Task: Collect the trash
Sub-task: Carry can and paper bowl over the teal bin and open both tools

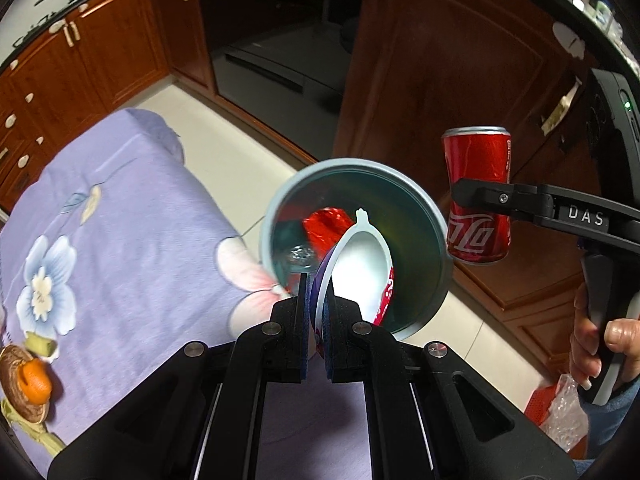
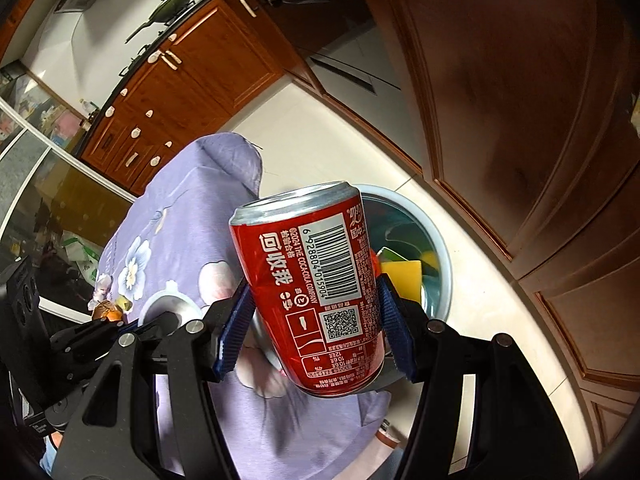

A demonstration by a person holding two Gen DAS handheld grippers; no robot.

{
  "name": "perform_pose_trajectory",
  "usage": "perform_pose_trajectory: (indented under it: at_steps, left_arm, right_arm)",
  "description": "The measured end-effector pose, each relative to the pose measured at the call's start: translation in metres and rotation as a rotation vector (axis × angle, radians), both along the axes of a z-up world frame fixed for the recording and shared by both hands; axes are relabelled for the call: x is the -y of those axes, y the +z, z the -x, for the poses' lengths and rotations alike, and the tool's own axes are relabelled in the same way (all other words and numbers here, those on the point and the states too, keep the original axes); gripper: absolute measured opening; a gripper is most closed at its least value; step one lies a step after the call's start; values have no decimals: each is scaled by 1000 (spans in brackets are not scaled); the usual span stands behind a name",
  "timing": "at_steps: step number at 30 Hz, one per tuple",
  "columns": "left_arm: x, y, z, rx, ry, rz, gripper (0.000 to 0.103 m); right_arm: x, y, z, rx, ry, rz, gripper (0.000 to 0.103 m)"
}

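Two pieces of trash held over the bin

We see the red soda can [image 2: 316, 292] pinched between the right gripper's [image 2: 316, 320] blue pads, and the white cup [image 1: 360, 268] pinched by its rim in the left gripper [image 1: 318, 320], both above the pale blue bin [image 1: 434, 216] beside the purple-clothed table [image 1: 120, 208].

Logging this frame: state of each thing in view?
Left gripper: shut on the white cup's rim.
White cup: empty, tilted over the bin.
Right gripper: shut on the red can.
Red can: upright, held.
Bin: open, trash inside.
Orange peel: on table.
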State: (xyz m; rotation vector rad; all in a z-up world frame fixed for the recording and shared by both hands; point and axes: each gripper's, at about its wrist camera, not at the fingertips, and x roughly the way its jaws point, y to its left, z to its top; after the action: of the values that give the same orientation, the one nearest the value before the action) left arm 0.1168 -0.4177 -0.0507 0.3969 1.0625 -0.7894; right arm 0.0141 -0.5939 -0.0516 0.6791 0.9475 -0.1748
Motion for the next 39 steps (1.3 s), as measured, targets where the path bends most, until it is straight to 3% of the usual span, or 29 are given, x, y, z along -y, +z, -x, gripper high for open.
perform_pose_trajectory:
  at_steps: [9,10,12,15,27,33,35,39]
  left_arm:
    - [19,-29,-5,-63,-25,-21,9]
    - [19,-31,-7,-72,-23,-22,12]
    - [19,-34,-9,-80,-15,-17,41]
    - [17,-32,-9,-59,-2,-6,54]
    - [5,-22,-7,-7,33,-10,87]
    - [-9,-14,-10,10,74,9,94]
    - [-13,-11,-13,9,88,14,95]
    - [-21,-9,-16,6,107,17,96]
  right_arm:
    - [9,-16,0,-29,-20,-19,58]
    - [9,-17,-1,-32,-21,-20,58]
    - [9,-18,-2,-35,-21,-20,58]
    - [8,-18,-5,-37,-20,-18,58]
    - [2,-22,-14,-49,-2,-15,58]
    - [-6,-23,-20,-66,18,-9,59]
    - [-8,-23,-22,-69,19,-15,75]
    - [-10,-20,-24,-76,11,-1,79]
